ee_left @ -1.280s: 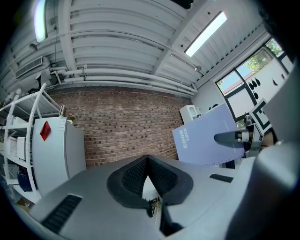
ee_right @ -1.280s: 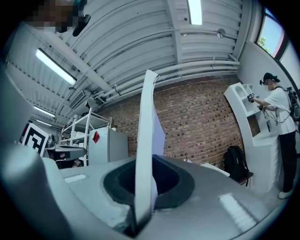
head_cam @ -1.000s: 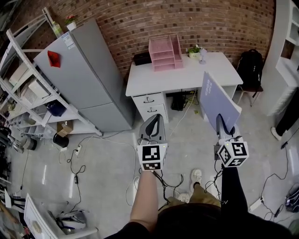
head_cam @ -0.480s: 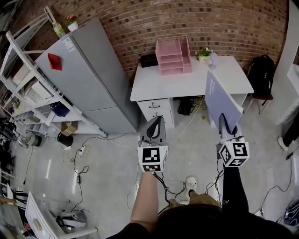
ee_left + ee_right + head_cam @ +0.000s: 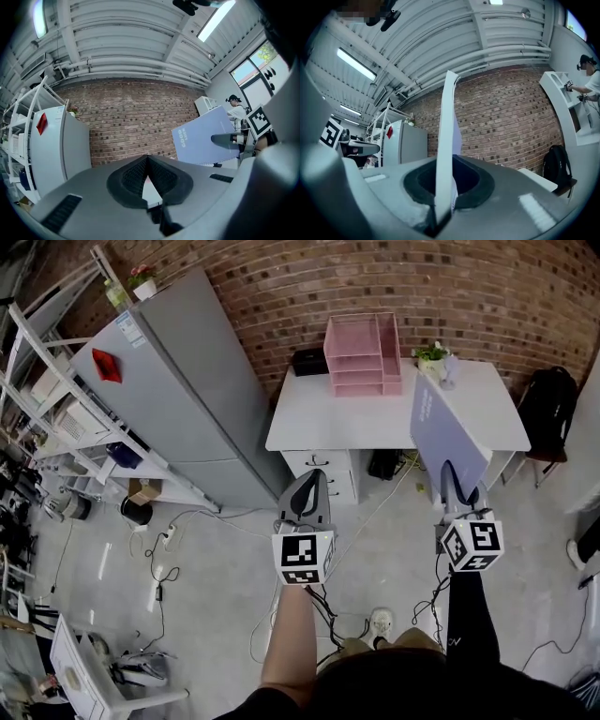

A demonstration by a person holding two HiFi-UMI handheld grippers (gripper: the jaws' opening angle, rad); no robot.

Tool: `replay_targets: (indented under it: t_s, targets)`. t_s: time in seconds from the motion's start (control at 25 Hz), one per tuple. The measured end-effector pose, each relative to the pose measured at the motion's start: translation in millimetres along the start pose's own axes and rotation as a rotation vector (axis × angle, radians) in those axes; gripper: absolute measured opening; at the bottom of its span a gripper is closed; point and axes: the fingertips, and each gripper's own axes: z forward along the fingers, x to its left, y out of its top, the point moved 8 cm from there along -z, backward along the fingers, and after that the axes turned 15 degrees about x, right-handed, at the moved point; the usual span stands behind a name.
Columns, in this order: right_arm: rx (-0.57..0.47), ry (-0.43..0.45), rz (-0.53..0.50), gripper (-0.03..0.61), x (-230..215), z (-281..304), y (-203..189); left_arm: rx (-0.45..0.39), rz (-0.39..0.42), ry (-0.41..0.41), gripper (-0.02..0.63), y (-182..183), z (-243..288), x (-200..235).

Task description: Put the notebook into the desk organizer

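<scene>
A pale blue notebook (image 5: 444,434) stands on edge in my right gripper (image 5: 454,476), which is shut on its lower edge. The right gripper view shows it edge-on, as a white strip (image 5: 446,140) rising from between the jaws. From the left gripper view its blue cover (image 5: 206,138) is off to the right. My left gripper (image 5: 309,486) is shut with nothing in it, its pads (image 5: 136,178) pressed together. The pink desk organizer (image 5: 362,354) with stacked trays sits at the back of the white desk (image 5: 309,423), against the brick wall, some way beyond both grippers.
A grey refrigerator (image 5: 178,390) stands left of the desk, with white shelving (image 5: 56,418) further left. A small potted plant (image 5: 433,354) and a black box (image 5: 307,360) flank the organizer. A black backpack (image 5: 548,399) rests on a chair at the right. Cables trail over the floor (image 5: 169,568).
The desk and organizer have slid rightward and slightly nearer in the head view as the person walks toward them. Both grippers keep their pose, the notebook still held upright.
</scene>
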Motion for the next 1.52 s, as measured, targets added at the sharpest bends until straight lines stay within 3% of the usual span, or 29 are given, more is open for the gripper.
replay_targets:
  t_s: [0.4,1.0,1.28,1.52]
  targets:
    - [0.007,0.039,0.052,0.031,-25.0,47.3,-5.0,0.026,0.008,0.037,0.008,7.1,39.6,7.4]
    - [-0.046,0.08,0.076,0.031,-26.7,105.7,9.9,-0.017,0.033,0.052,0.008,24.6,82.6,40.0]
    - [-0.054,0.066,0.094,0.029,-9.5,164.7,11.2,-0.026,0.049,0.0,0.008,22.4,137.5,85.4]
    - [-0.027,-0.004,0.11,0.031,0.3,229.4,12.7,-0.021,0.068,-0.096,0.008,30.4,210.1,128.1]
